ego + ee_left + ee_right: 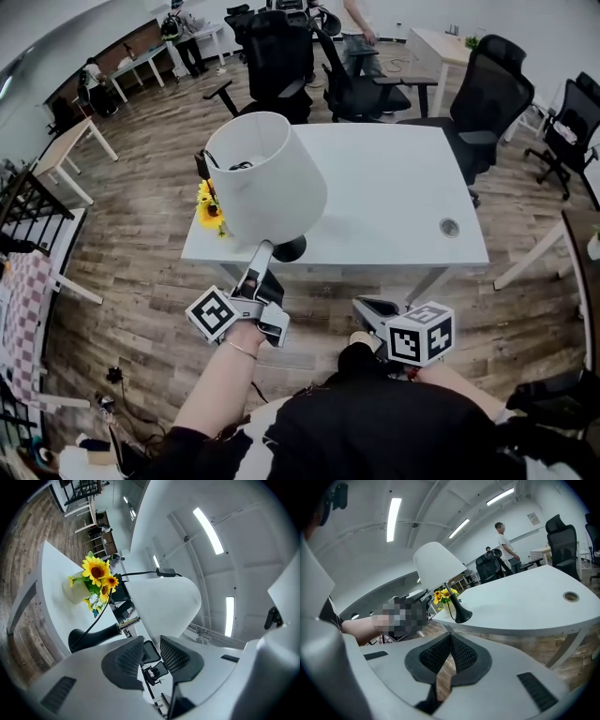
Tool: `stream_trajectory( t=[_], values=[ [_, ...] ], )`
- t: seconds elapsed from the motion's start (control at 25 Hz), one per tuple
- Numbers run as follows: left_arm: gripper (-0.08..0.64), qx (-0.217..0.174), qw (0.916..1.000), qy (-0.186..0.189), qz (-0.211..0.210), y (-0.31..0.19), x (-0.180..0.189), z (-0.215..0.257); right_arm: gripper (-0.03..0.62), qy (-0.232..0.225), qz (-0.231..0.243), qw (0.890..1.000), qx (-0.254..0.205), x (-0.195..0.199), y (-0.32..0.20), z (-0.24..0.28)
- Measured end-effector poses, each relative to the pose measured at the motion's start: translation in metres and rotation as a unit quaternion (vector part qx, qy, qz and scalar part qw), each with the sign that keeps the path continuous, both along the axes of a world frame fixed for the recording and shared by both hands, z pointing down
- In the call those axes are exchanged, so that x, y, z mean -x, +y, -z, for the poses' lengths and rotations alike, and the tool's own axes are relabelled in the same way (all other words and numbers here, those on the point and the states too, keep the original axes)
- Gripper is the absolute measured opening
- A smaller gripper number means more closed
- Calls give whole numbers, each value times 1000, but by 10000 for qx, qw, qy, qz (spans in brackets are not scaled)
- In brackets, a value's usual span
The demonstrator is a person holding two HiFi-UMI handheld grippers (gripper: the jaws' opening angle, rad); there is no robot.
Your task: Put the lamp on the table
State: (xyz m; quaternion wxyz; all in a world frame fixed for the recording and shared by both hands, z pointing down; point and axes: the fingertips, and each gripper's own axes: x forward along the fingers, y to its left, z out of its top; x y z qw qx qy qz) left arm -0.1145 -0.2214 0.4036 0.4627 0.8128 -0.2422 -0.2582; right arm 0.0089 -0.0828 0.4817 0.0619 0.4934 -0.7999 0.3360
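The lamp, with its white shade [265,178] and black base [291,248], stands on the white table [394,178] near the front edge. My left gripper [261,257] is just in front of the base, open, with nothing between its fingers. In the left gripper view the gripper [152,644] points up past the base [89,637] toward the shade [164,604]. My right gripper [375,314] hangs below the table's front edge, shut and holding nothing. In the right gripper view this gripper [450,639] faces the lamp [438,564] from the side.
A small vase of sunflowers [208,211] stands at the table's left edge beside the lamp. A cable hole [449,226] is at the table's right front. Black office chairs [487,94] crowd the far side. A person [358,28] stands further back among other desks.
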Motion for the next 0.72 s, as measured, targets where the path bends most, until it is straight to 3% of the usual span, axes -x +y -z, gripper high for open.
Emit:
stream_trajectory(
  t=[0.4, 0.48, 0.6, 0.72],
  values=[
    [133, -121, 9993, -364, 31, 8, -4, 2, 15, 36, 499, 9987, -84, 11, -9, 7],
    [135, -113, 9988, -446, 151, 8, -4, 1, 15, 12, 647, 9979, -64, 11, -16, 8],
    [137, -97, 9951, -862, 468, 7, 4, -3, 17, -31, 912, 9958, -17, 15, -24, 9],
    [135, 44, 9950, -616, 784, 4, 9, 1, 16, -44, 1190, 9929, 15, 16, -31, 12]
  ],
)
